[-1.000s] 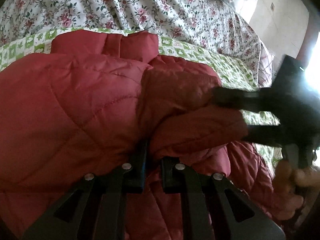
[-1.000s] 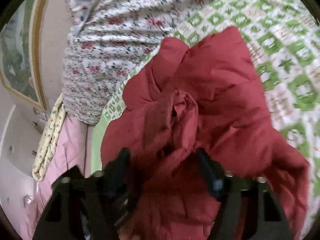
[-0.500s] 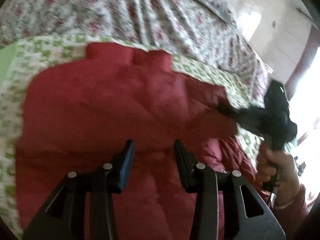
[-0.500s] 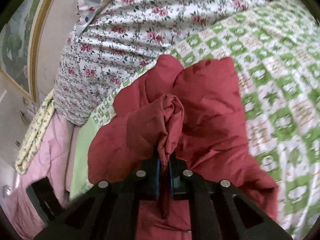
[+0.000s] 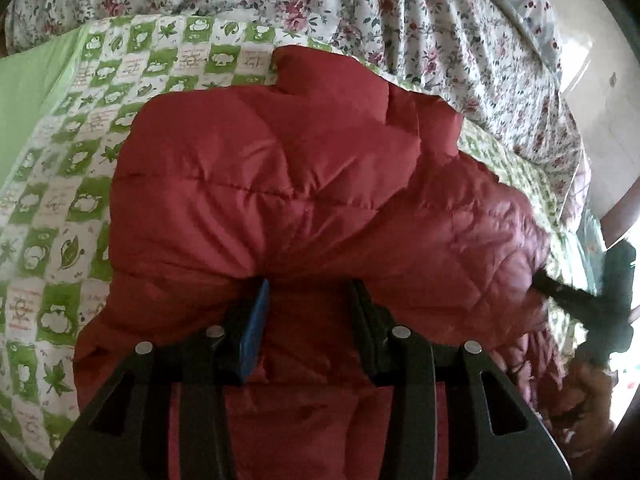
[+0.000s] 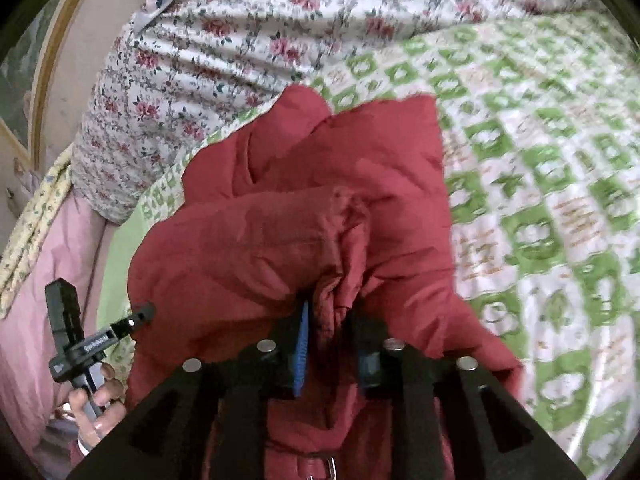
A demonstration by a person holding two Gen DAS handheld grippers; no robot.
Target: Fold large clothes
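Right gripper (image 6: 332, 344): fingers just parting, gathered sleeve bunch between them, pads apparently off the cloth. Left gripper (image 5: 308, 320): fingers partly open above the near hem, nothing gripped. Red quilted jacket (image 5: 280, 184): puffy, creased, lower centre, long axis running away from fingers. Beyond: green-checked bedsheet (image 5: 52, 208), floral quilt (image 5: 420, 20).

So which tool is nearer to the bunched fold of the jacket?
Right. The right tool has the fold between its fingers, jaws just opening. The left tool, jaws also just opened, is off at the jacket's edge, apart from the fold.
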